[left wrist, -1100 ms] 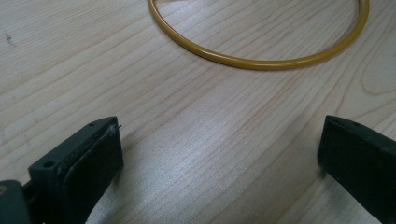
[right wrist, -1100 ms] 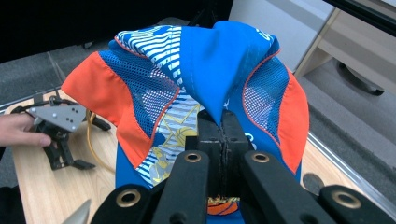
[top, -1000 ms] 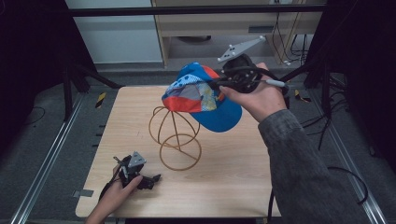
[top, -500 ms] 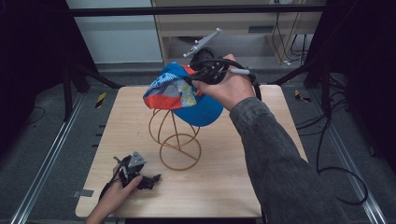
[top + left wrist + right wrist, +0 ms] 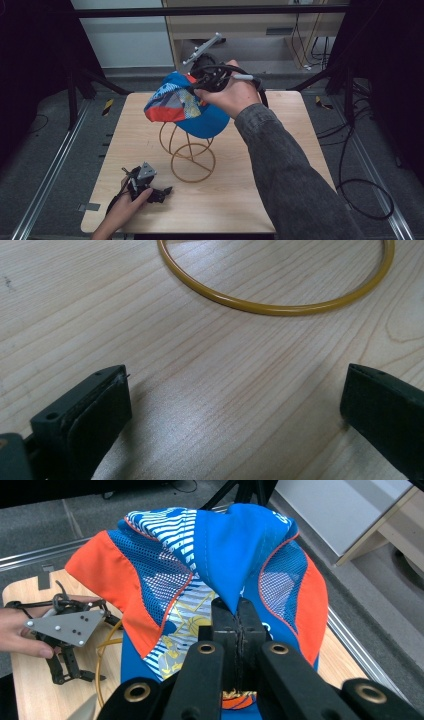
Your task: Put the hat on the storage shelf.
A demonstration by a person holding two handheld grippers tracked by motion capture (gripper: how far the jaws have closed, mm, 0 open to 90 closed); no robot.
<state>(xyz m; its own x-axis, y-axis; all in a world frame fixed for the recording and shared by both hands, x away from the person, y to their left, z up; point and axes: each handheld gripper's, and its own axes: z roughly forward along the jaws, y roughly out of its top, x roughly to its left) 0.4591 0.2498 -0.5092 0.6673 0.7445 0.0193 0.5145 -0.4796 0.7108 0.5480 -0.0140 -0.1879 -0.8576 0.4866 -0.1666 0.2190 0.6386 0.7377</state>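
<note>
- The right gripper [image 5: 200,85] is raised over the far middle of the table [image 5: 280,200], its jaws pinched together on a fold of the cap [image 5: 182,107] (the right gripper view shows blue fabric squeezed between them).
- The cap, blue with orange and mesh panels, hangs just above the top of the wire stand [image 5: 190,155], whose yellow hoops rest on the table's centre.
- The left gripper [image 5: 167,190] lies on the table at the near left, just beside the stand's base ring, held by a hand [image 5: 125,207]; its jaws are spread wide apart over bare wood.
</note>
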